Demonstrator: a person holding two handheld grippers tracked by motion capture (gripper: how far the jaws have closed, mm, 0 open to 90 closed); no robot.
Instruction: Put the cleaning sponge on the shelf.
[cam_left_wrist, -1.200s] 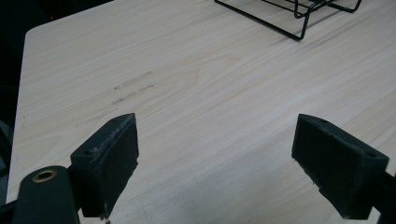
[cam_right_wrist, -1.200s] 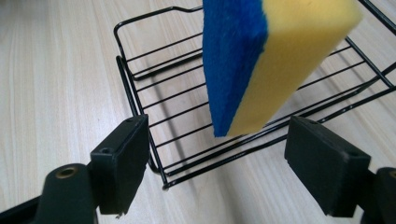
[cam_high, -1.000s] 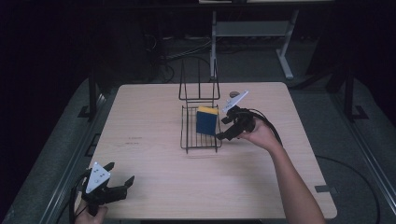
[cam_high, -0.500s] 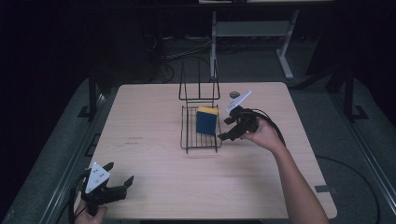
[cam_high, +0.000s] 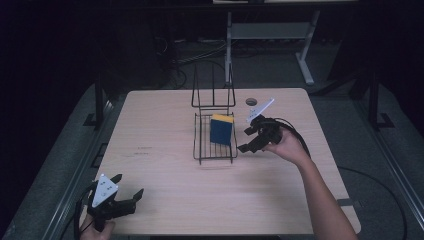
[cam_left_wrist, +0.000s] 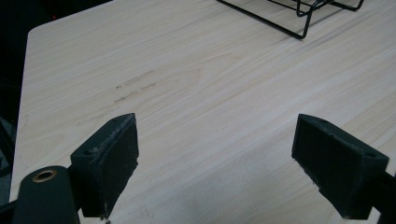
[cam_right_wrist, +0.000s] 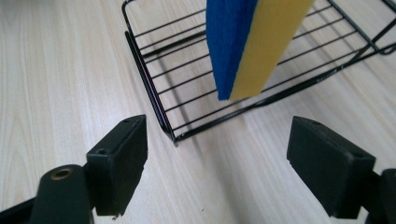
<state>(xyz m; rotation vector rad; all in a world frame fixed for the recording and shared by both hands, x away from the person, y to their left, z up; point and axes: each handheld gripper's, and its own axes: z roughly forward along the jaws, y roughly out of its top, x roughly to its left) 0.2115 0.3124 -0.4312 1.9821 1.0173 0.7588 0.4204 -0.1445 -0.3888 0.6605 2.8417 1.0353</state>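
A blue and yellow sponge (cam_high: 221, 130) stands on edge inside a black wire rack (cam_high: 202, 149) at the table's middle. My right gripper (cam_high: 245, 140) hovers just right of the rack, open and holding nothing. In the right gripper view the sponge (cam_right_wrist: 252, 42) rises from the rack's floor (cam_right_wrist: 187, 84), beyond my spread jaws (cam_right_wrist: 217, 158). My left gripper (cam_high: 128, 185) rests open near the front left corner of the table. Its own view has bare wood between the jaws (cam_left_wrist: 215, 158) and a corner of the rack (cam_left_wrist: 299, 14) far ahead.
The rack has a tall upright wire back (cam_high: 213, 92) on its far side. A small round grey disc (cam_high: 251, 101) lies on the wooden table (cam_high: 160, 125) behind the right gripper. Dark floor, cables and a metal stand frame (cam_high: 270, 30) lie past the far edge.
My right gripper has drifted slightly to the right, away from the rack. The sponge and the left gripper have stayed put.
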